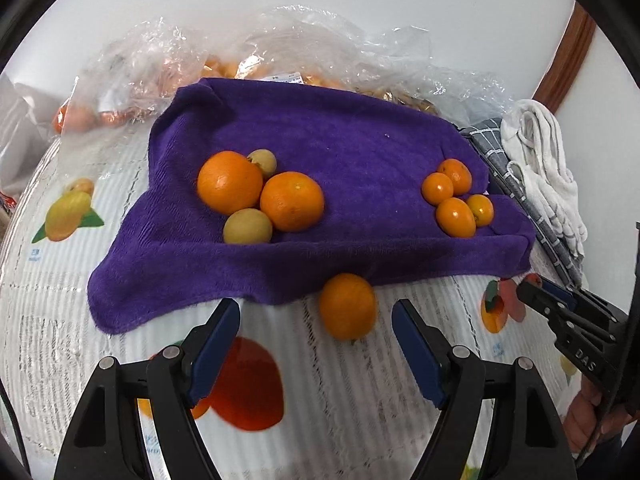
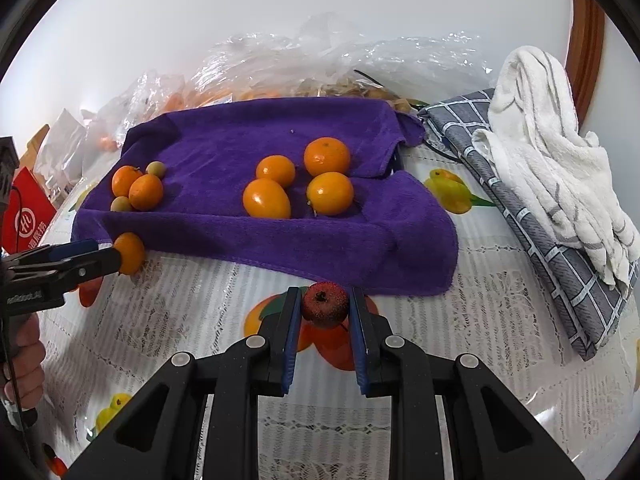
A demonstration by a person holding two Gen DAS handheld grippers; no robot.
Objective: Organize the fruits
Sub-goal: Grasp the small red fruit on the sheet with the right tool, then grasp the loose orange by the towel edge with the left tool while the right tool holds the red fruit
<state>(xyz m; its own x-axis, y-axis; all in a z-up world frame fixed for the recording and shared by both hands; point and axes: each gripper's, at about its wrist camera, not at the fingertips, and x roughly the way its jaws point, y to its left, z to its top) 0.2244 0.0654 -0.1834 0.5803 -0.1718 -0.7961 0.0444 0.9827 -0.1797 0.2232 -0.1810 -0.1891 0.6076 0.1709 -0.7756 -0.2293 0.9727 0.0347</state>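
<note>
left gripper (image 1: 316, 332) had its fingers spread wide w/ nothing pinched; a loose orange (image 1: 347, 306) sat on the desk (image 1: 360, 408) just ahead of the tips, touching the purple towel (image 1: 320, 132) front hem. right gripper (image 2: 324, 312) was clenched on a small dark red fruit (image 2: 325, 305).

step in hand, prob: sorting onto the towel by kind. big oranges + pale fruits grouped at 9 o'clock, small oranges (image 1: 458, 196) at 3 o'clock. next move likely calls for dropping the red fruit in its own spot, and left closing on the loose orange.

left view hid the red fruit; only the right view showed it, plus the grey checked cloth (image 2: 532, 208) and white towel (image 2: 552, 152) at 2 o'clock. from the right view, whether left touched the orange: can't tell.
</note>
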